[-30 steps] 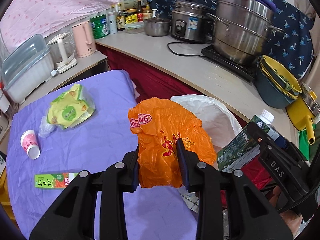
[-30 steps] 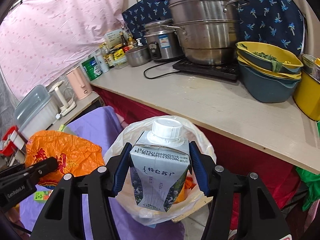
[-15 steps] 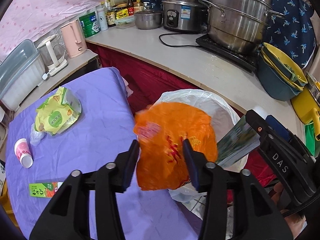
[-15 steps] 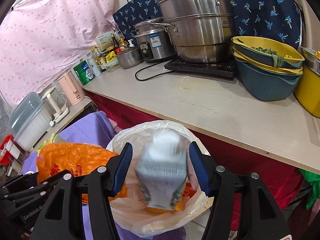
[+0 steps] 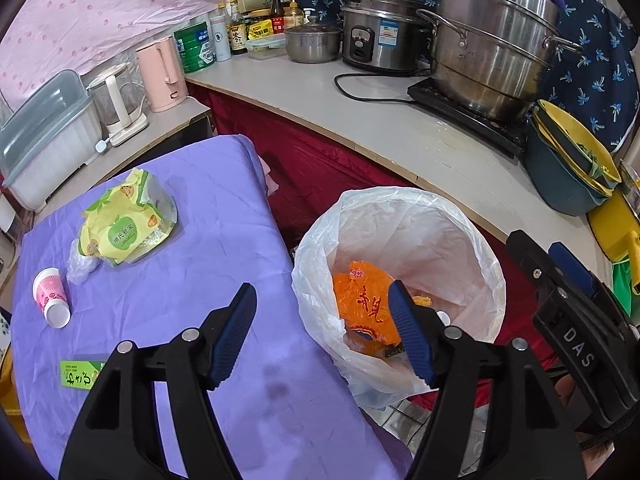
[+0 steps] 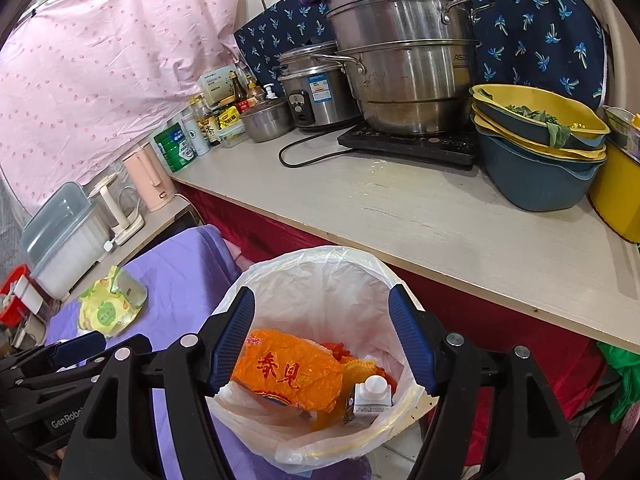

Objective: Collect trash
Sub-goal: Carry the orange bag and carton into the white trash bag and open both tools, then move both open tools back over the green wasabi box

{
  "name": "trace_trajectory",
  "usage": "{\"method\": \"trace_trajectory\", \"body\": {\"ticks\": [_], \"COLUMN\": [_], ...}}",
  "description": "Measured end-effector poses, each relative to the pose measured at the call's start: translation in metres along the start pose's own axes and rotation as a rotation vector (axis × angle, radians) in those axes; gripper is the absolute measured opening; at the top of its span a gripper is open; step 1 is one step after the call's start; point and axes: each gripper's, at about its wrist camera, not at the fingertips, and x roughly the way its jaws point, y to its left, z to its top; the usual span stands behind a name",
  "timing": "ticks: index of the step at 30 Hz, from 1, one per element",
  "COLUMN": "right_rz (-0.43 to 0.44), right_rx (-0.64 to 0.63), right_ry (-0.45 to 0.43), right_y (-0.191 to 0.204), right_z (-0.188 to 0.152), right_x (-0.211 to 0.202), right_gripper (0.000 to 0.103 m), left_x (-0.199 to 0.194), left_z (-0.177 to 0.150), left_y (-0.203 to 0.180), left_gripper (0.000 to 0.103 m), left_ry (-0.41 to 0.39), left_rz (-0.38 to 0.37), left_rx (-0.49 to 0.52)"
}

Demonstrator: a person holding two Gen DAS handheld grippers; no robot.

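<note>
Trash bin (image 6: 320, 272) is holding the orange bag (image 6: 288, 372) and carton (image 6: 370, 396), both grippers (image 6: 322, 340) (image 5: 322, 332) hovering spread wide and empty, freeing them for remaining table litter

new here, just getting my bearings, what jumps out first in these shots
The bright orange plastic bag grabs the eye first, lying inside the white-lined trash bin beside a milk carton, with both the right gripper and the left gripper open and empty. Next come the purple tablecloth strewn with a green-and-yellow snack bag and a pink paper cup, and the tall steel steamer pot on the counter.
</note>
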Motion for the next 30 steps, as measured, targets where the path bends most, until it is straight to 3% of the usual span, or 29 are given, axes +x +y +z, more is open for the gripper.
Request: {"method": "trace_trajectory", "body": {"ticks": [18, 30], "right_rz": [0.041, 0.109], "right_rx": [-0.066, -0.143], "right_ry": [0.012, 0.049], "right_y": [0.044, 0.101], "right_z": [-0.009, -0.028], "right_x": [-0.005, 0.000], "right_gripper": [0.067, 0.067], "left_x": [-0.016, -0.021], "left_z": [-0.011, -0.033], "left_y": [0.050, 0.127], "left_gripper": [0.066, 0.068], "left_ry": [-0.007, 0.042], "left_rz": [0.033, 0.129], "left_rx": [-0.091, -0.285]}}
